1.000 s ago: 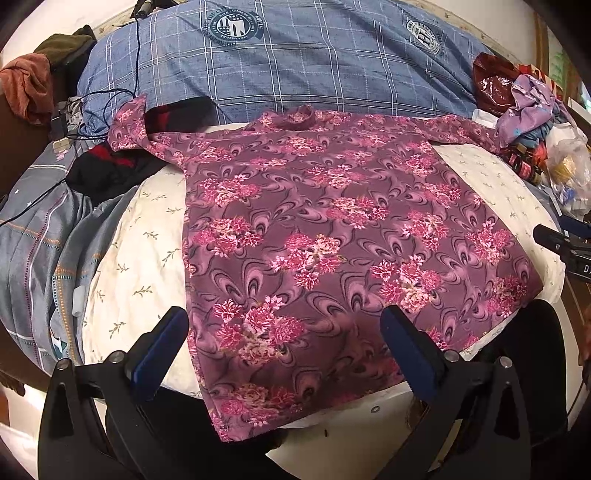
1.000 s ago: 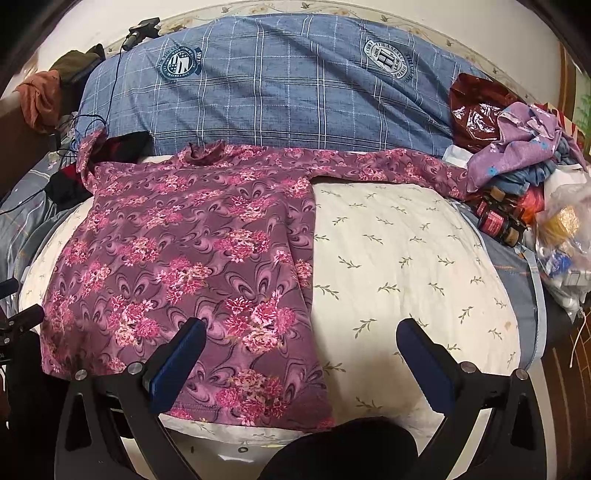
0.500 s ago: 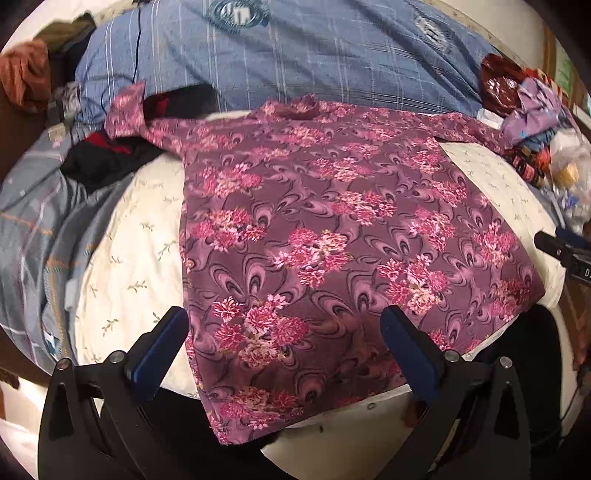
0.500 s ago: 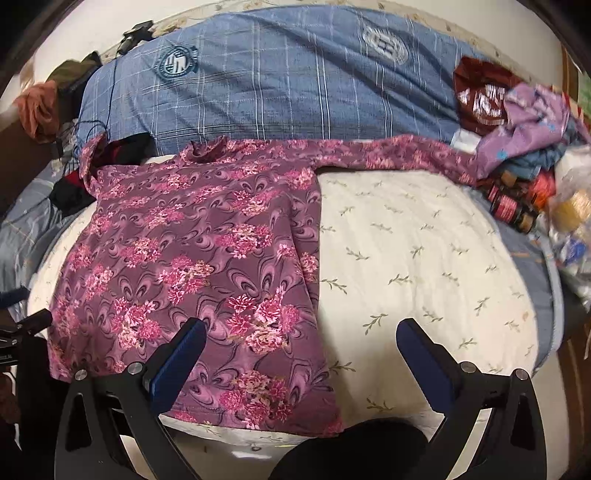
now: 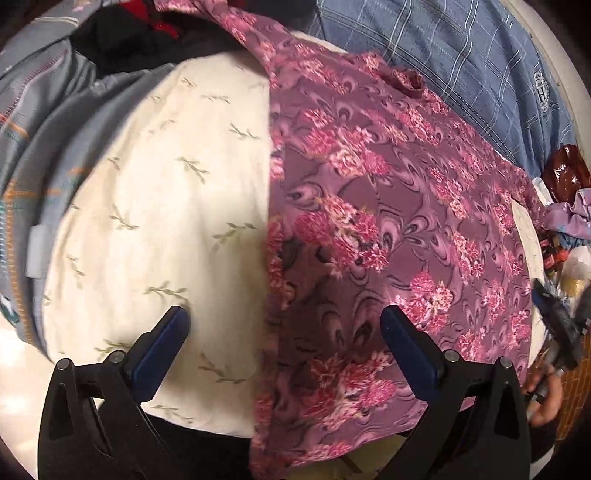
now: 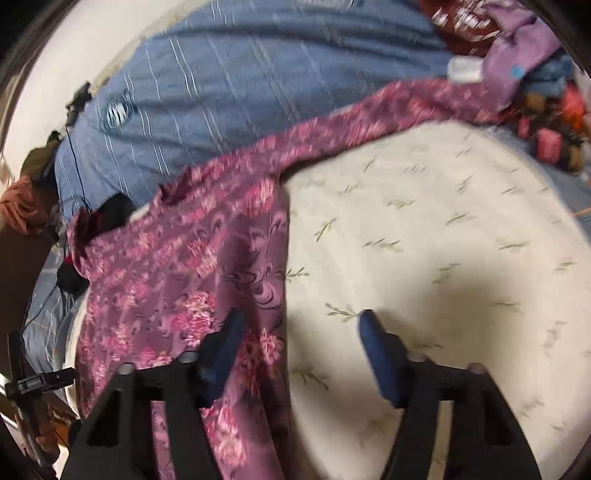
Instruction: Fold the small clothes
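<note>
A purple shirt with pink flowers (image 5: 388, 221) lies flat on a cream leaf-print cushion (image 5: 166, 206). My left gripper (image 5: 284, 332) is open and low over the shirt's left side edge near the hem; that edge runs between its blue pads. In the right wrist view the shirt (image 6: 192, 266) has one sleeve stretched to the upper right. My right gripper (image 6: 301, 326) straddles the shirt's right side edge. Its jaws are closing, with the left pad over the cloth and the right pad over the cushion (image 6: 424, 229). The pads do not press on the cloth.
A blue plaid quilt (image 6: 240, 85) lies behind the shirt. Loose clothes and small bottles (image 6: 535, 74) are piled at the far right. A black and red garment (image 5: 129, 33) and grey bedding (image 5: 40, 122) lie at the left. A hand holds the other gripper (image 5: 557, 325).
Both grippers dropped and spread apart, the left to the shirt's left edge and the right to its right edge. The views rolled. The right jaws have narrowed.
</note>
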